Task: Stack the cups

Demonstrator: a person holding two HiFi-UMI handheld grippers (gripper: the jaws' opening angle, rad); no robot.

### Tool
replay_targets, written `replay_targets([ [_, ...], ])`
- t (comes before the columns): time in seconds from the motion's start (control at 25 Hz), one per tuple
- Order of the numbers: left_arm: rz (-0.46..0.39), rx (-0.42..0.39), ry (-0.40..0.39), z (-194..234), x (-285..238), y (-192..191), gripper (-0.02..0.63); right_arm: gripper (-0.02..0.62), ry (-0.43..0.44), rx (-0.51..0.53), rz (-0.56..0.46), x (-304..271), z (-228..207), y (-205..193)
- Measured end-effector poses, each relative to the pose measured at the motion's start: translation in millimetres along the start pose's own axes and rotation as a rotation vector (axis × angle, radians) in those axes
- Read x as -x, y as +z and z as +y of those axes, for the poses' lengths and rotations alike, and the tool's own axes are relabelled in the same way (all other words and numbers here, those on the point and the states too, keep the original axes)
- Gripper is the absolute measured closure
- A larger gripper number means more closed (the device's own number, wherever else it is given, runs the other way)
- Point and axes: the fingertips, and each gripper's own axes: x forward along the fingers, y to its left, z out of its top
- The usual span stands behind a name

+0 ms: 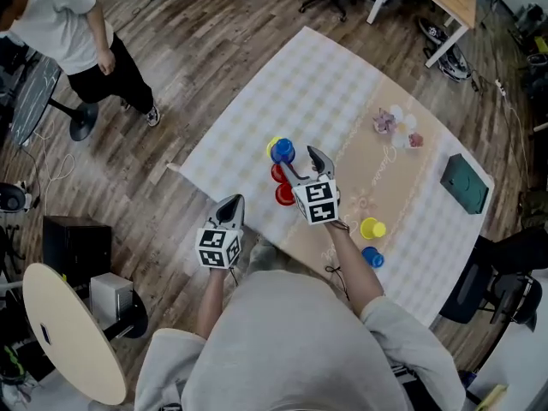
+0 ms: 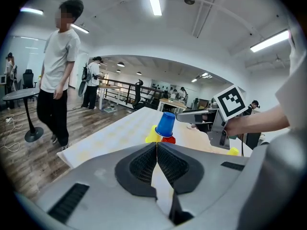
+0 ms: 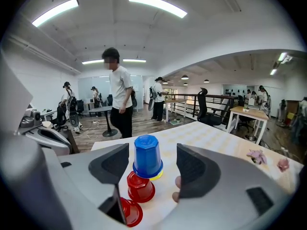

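Inverted blue cup point(image 3: 147, 157) stands just ahead of the wide-open right gripper point(image 1: 301, 165), centred on its gap; the closed, empty left gripper point(image 1: 231, 205) lies farther from it.

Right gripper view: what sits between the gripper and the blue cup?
A red cup just before the blue cup and a second red cup nearer the right gripper; the right gripper view shows them.

Open jaws of the right gripper point(image 3: 152, 163) face the blue cup point(image 3: 147, 156), which caps a yellow cup point(image 1: 271, 148). Two red cups point(image 3: 140, 186) crowd its near-left side. Bare tablecloth point(image 1: 330, 88) beyond allows passage. A lone yellow cup point(image 1: 372, 228) and a lone blue cup point(image 1: 372, 258) flank the right forearm.
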Motion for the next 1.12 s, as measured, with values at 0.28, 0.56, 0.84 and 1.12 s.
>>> replay_targets([
  [0.28, 0.027, -0.069, -0.129, -46, -25, 8, 0.591, 0.291, -0.12, -0.073, -0.003, 47, -37, -20],
  [0.56, 0.064, -0.149, -0.269, -94, -42, 15, 0.591, 0.296, -0.272, -0.157, -0.004, 103, -72, -43],
  [0.84, 0.095, -0.21, -0.399, -144, -65, 7, 0.591, 0.296, -0.412, -0.231, 0.003, 154, -105, -79],
  [1.12, 0.131, -0.264, -0.522, -192, -79, -4, 0.591, 0.296, -0.535, -0.29, 0.025, 208, -124, -113],
])
